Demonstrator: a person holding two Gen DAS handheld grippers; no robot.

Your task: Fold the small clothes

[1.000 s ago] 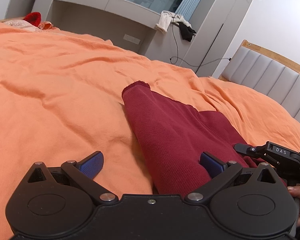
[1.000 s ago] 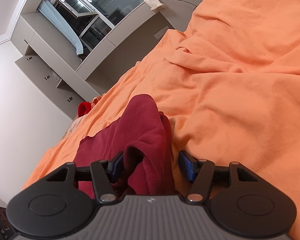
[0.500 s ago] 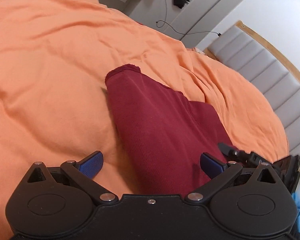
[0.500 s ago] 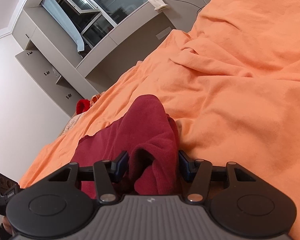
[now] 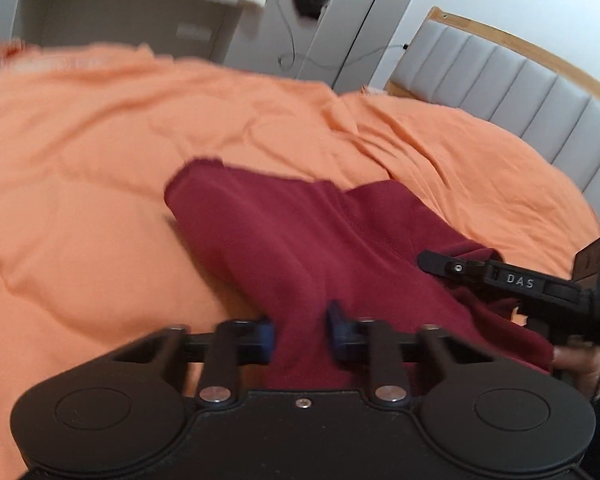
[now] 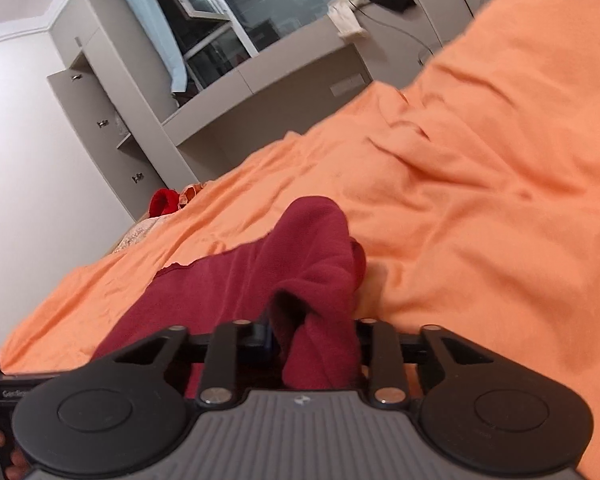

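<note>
A dark red garment (image 5: 300, 240) lies on the orange bed cover (image 5: 100, 160), its far end folded into a narrow tongue. My left gripper (image 5: 302, 334) is closing its jaws, and the blue pads (image 5: 266, 338) pinch the near edge of the cloth between them. In the right wrist view the same garment (image 6: 240, 280) bunches up between the closing jaws of my right gripper (image 6: 314, 340); one pad (image 6: 266, 340) shows, the other is hidden by cloth. The right gripper (image 5: 500, 276) also shows in the left wrist view, gripping the garment's right corner.
The orange cover (image 6: 480, 200) spreads wrinkled on all sides. A grey padded headboard (image 5: 500, 80) stands at the right. Grey cabinets and a shelf (image 6: 260, 80) line the far wall, with clothes (image 6: 348, 16) on top. A red item (image 6: 162, 202) lies at the bed's far edge.
Both pairs of jaws have closed from wide apart onto the garment's near edge. Both hands have lifted slightly, and the cloth now bunches between the pads.
</note>
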